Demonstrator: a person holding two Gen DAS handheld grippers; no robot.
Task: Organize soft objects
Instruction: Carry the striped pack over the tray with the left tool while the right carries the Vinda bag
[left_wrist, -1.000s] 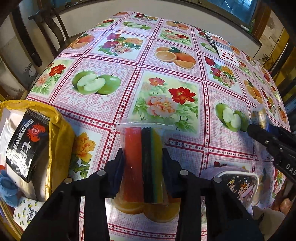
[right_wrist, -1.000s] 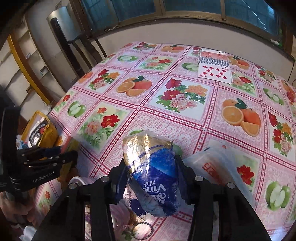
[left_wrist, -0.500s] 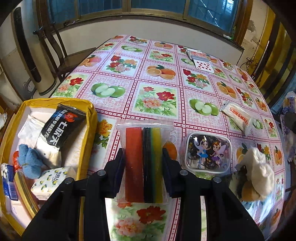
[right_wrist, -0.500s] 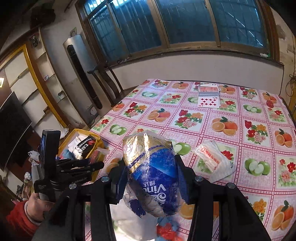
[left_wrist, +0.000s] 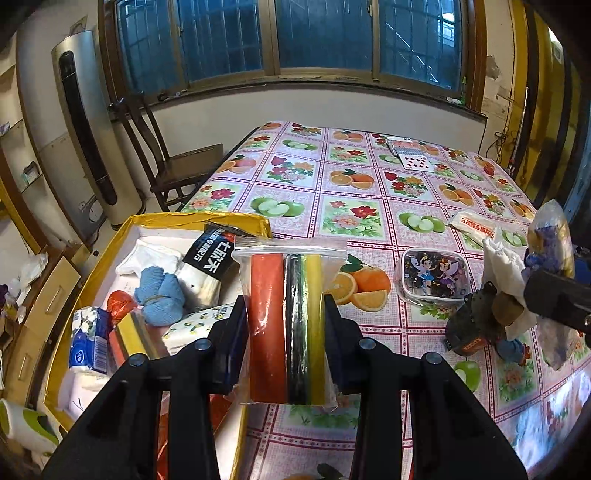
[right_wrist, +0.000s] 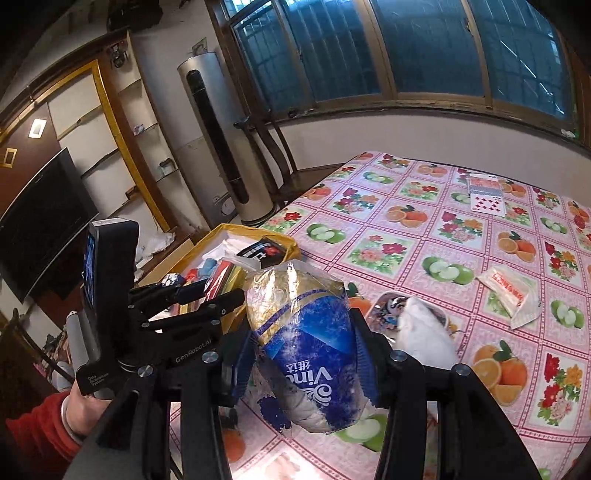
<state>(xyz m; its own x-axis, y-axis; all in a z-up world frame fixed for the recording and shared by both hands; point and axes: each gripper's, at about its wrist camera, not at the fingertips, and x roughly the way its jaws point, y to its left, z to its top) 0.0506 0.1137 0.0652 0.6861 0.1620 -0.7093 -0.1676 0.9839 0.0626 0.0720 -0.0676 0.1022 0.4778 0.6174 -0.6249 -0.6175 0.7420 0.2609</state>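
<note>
We hold two tongs above the near edge of the tabletop (left_wrist: 369, 236), which is covered in a fruit-and-flower cloth. Our left tongs (left_wrist: 286, 332) are closed on a clear bag of sponge strips (left_wrist: 286, 317), red, dark green and yellow, held upright just beside the yellow box (left_wrist: 88, 273) at the tabletop's near left corner. In that box lie a blue cloth bundle (left_wrist: 159, 295), a black packet (left_wrist: 212, 254) and a tissue pack (left_wrist: 88, 343). Our right tongs (right_wrist: 306, 365) are clamped on a blue and gold tissue pack (right_wrist: 310, 347), held off the tabletop. A white packet (right_wrist: 511, 291) lies towards the right edge, and playing cards (right_wrist: 485, 192) sit near the far edge.
</note>
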